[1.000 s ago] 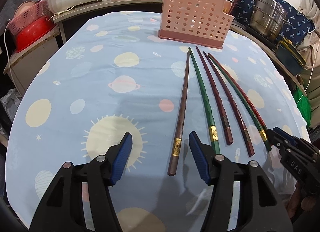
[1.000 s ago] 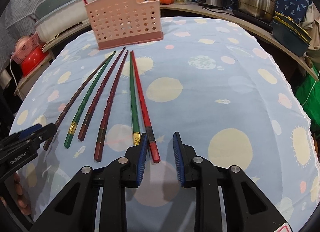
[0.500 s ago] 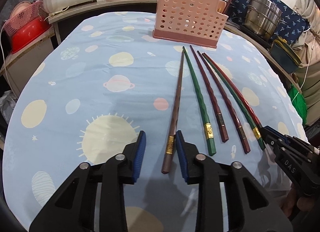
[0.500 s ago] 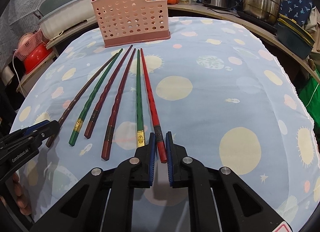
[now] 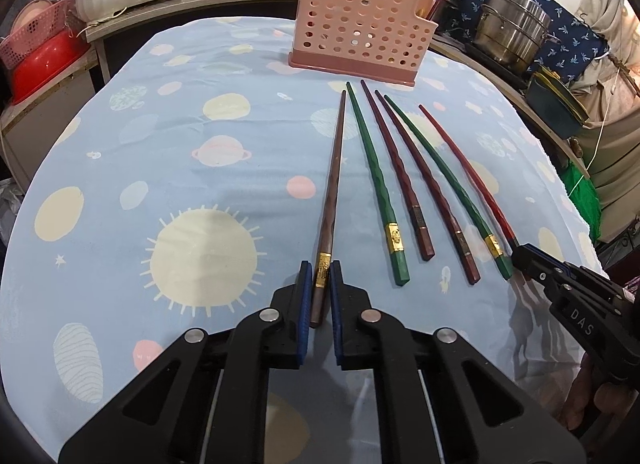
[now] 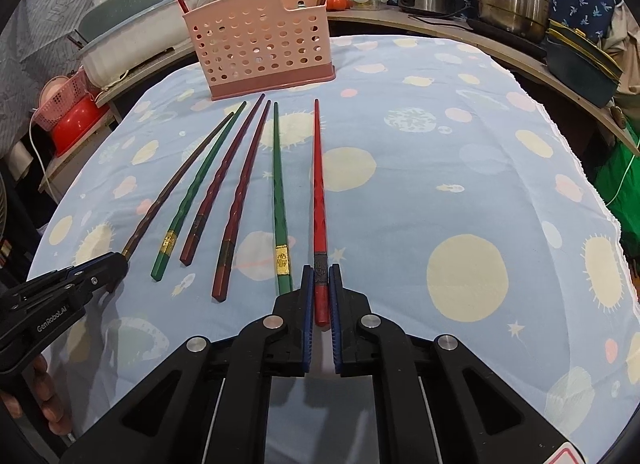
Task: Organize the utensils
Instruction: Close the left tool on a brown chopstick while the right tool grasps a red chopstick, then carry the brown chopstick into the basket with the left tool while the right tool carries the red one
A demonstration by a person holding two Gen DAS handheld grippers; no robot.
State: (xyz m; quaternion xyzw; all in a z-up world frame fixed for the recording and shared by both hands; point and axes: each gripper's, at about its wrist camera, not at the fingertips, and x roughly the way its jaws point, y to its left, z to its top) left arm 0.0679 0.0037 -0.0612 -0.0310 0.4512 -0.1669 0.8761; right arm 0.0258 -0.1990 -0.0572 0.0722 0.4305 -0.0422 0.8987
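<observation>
Left gripper (image 5: 320,288): just closed — clamped on the brown chopstick (image 5: 333,191) at its near end.
Right gripper (image 6: 321,288): just closed — clamped on the red chopstick (image 6: 319,191).

Both grippers closed: L gripper (image 5: 321,284) on brown chopstick (image 5: 333,187), R gripper (image 6: 321,284) on red chopstick (image 6: 319,199).

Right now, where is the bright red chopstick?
In the right wrist view the bright red chopstick lies at the right end of the row, beside a green chopstick, its near end pinched by the right gripper.
</observation>
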